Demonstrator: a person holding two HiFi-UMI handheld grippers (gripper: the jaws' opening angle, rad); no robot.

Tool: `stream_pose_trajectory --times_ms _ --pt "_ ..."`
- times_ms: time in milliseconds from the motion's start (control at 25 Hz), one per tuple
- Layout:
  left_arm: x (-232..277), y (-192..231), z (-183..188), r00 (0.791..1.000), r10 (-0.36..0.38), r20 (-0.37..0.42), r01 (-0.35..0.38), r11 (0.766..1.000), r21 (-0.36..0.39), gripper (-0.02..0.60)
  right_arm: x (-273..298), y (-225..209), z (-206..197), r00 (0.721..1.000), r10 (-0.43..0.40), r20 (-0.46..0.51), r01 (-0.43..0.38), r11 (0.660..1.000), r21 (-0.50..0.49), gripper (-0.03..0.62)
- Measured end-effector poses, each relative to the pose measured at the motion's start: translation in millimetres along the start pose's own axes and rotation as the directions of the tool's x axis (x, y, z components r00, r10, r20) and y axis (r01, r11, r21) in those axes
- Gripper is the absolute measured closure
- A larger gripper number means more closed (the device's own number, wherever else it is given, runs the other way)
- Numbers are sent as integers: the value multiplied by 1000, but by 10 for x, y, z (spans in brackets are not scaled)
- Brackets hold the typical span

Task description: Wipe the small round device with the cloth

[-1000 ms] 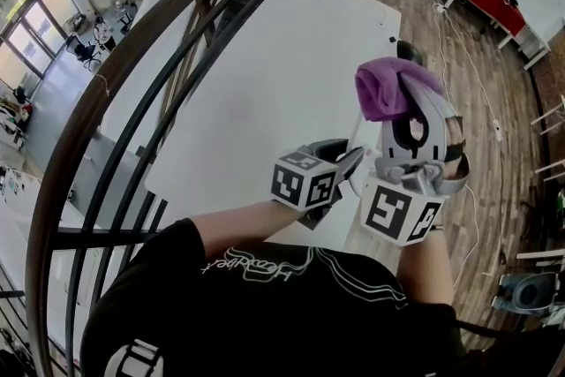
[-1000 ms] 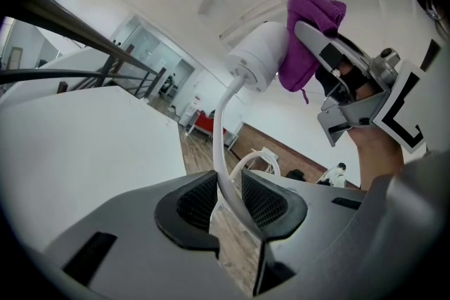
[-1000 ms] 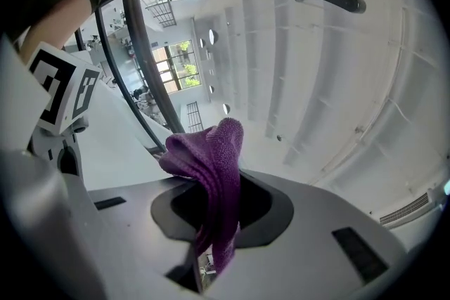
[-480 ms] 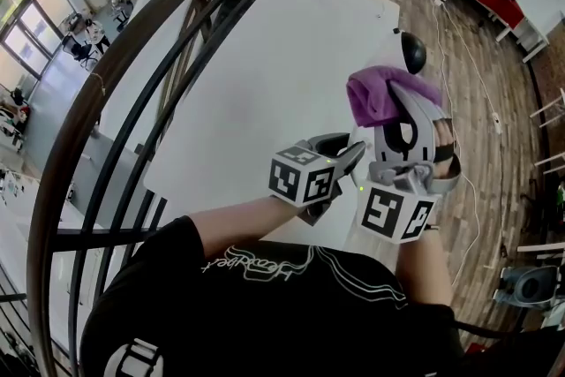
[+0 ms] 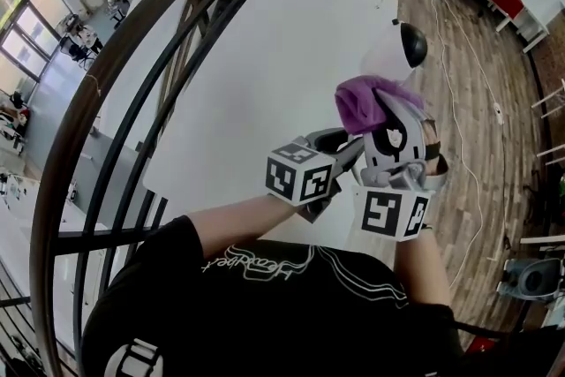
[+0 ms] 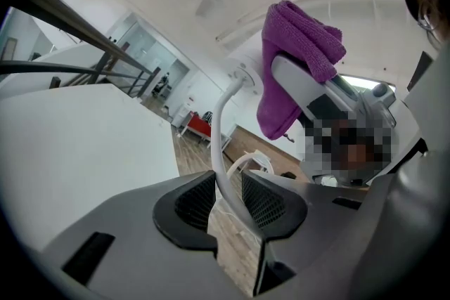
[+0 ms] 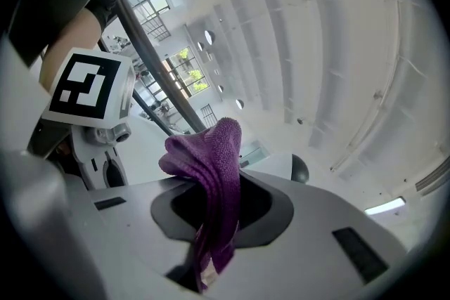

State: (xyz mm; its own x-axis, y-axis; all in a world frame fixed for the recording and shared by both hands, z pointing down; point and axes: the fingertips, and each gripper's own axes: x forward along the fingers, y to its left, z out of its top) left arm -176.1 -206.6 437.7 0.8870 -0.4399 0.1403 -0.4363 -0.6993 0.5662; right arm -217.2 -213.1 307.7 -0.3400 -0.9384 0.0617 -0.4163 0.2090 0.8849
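Step in hand: bringing the cloth (image 5: 364,100) up to the device (image 5: 404,49); judged as the approach, with no wiping contact visible yet.
Left gripper (image 6: 228,186): jaws part closed, pinching a thin white cord (image 6: 219,137) that rises from between them and curves upward.
Right gripper (image 7: 221,211): jaws clamped on a bunched purple cloth, with one fold standing up above the jaws and the tail hanging down between them.
Device location: a small white body with a black dome, at the far right edge of the white bench (image 5: 265,57), just beyond the cloth in the head view. In the right gripper view it lies behind the cloth and apart from it.
Device support: cannot tell whether it rests on the bench or hangs clear on the cord.
Cord to device: the join is not clearly visible; that the cord belongs to the device is a judgement.
Next move calls for: the left jaws keeping the cord steady while the right gripper carries the raised fold forward onto the dome and rubs across it with light pressure.
Risk: a loose device may swing or slide away under the push.
Containers: none seen in any view.
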Motion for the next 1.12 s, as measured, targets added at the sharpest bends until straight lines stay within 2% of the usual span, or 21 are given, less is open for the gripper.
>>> stream_pose_trajectory --times_ms 240,400,560,680,840,1000,1120 --pt "-33 66 -46 1000 -19 4 19 1000 4 469 35 254 -43 995 94 24 -96 991 98 533" --pt "-32 12 -21 999 -35 22 34 999 38 462 -27 304 -54 988 143 50 -149 979 142 533" --pt "-49 -47 20 998 -53 45 49 995 84 424 -154 213 -17 981 154 119 -180 951 250 533" --pt "-96 -61 114 995 -35 93 20 987 162 397 -303 45 -47 981 113 158 -168 902 399 533" --pt "-271 -76 311 984 32 175 -79 960 268 390 -573 -171 -146 983 77 167 -157 822 547 533" --pt "-596 -278 482 971 50 233 -115 956 271 391 -887 -283 -134 973 80 218 -201 760 618 533" --pt "-851 -590 571 965 15 261 -91 955 281 406 -1109 -256 -91 959 98 268 -260 683 682 533"
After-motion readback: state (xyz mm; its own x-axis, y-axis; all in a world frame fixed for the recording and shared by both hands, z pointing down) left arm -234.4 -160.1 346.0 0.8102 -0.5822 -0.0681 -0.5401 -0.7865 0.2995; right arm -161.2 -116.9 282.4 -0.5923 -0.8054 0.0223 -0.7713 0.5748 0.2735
